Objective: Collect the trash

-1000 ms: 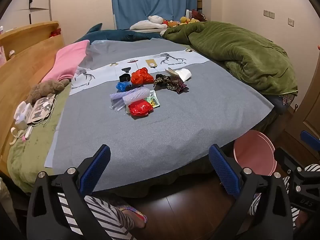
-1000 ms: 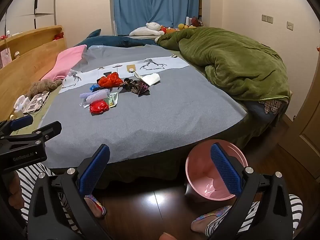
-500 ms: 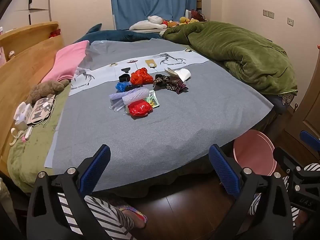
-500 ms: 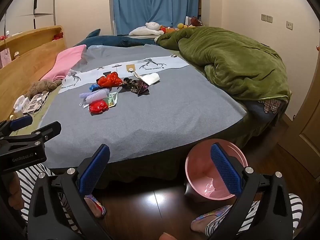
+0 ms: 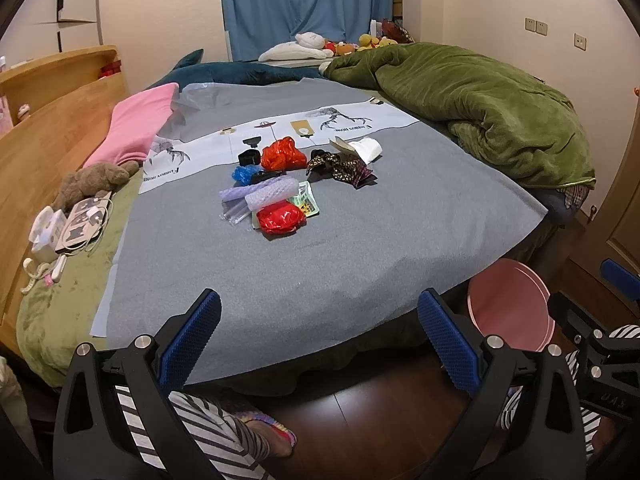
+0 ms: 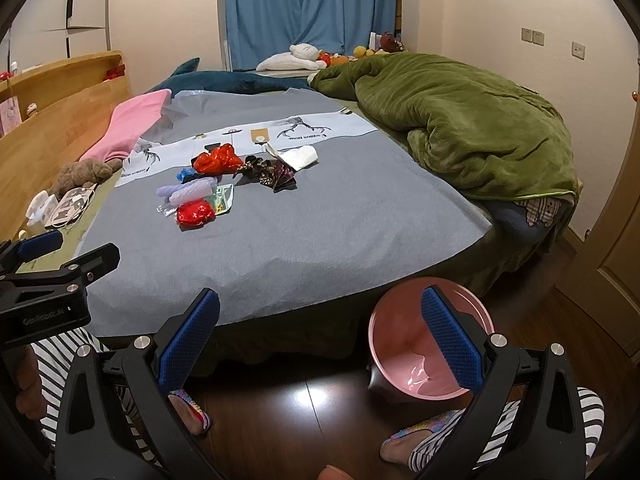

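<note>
Comparing with a second ago: almost nothing shifted. Left tool (image 5: pixel 320 338) and right tool (image 6: pixel 318 330) both spread, empty, near the bed's foot. Trash pile (image 5: pixel 294 178) mid-bed, untouched; pink bin (image 6: pixel 430 346) on floor, right. Collection not yet begun.

The heap of trash (image 5: pixel 292 184) lies on the sheet (image 5: pixel 360 248) near the middle of the bed. Right of the heap the quilt (image 5: pixel 480 100) is bunched along the bed's edge; left of it lie a pillow (image 5: pixel 136 128) and a teddy bear (image 5: pixel 92 180). The bin (image 6: pixel 420 352) stands on the floor before the bed's near right corner
</note>
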`<state>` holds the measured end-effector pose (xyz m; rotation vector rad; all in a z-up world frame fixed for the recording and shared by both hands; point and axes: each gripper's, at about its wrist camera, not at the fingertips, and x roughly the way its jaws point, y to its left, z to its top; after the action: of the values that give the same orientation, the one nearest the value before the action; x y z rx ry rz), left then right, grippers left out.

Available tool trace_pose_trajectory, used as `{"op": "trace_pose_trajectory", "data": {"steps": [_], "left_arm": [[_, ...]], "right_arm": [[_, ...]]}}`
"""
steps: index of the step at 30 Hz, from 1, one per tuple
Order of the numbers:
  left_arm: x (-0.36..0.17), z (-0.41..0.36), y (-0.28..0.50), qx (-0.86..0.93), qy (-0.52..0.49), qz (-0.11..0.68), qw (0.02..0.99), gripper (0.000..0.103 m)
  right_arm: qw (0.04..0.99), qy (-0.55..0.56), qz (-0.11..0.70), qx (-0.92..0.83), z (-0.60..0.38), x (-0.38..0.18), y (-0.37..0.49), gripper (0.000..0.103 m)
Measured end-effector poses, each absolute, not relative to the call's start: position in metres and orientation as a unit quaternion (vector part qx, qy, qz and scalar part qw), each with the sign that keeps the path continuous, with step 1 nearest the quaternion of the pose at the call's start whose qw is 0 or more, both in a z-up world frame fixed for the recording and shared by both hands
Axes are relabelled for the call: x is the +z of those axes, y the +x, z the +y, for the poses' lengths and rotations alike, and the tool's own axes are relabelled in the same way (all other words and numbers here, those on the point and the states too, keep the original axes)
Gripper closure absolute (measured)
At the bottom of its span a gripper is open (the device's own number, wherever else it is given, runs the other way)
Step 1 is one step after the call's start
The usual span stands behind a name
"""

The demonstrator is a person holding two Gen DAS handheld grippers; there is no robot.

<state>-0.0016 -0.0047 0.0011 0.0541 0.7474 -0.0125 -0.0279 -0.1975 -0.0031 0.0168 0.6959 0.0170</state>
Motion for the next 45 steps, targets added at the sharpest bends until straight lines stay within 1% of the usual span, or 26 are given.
{"op": "trace_pose_trajectory", "data": {"steps": [45], "left_arm": [[-0.0028,-0.0006,0.0008,-0.007,0.029,0.368,0.93,0.007]], "right_arm": [[0.937,0.009,0.349,0.008,-0.1991,-0.0022,-0.0257,0.005]]}}
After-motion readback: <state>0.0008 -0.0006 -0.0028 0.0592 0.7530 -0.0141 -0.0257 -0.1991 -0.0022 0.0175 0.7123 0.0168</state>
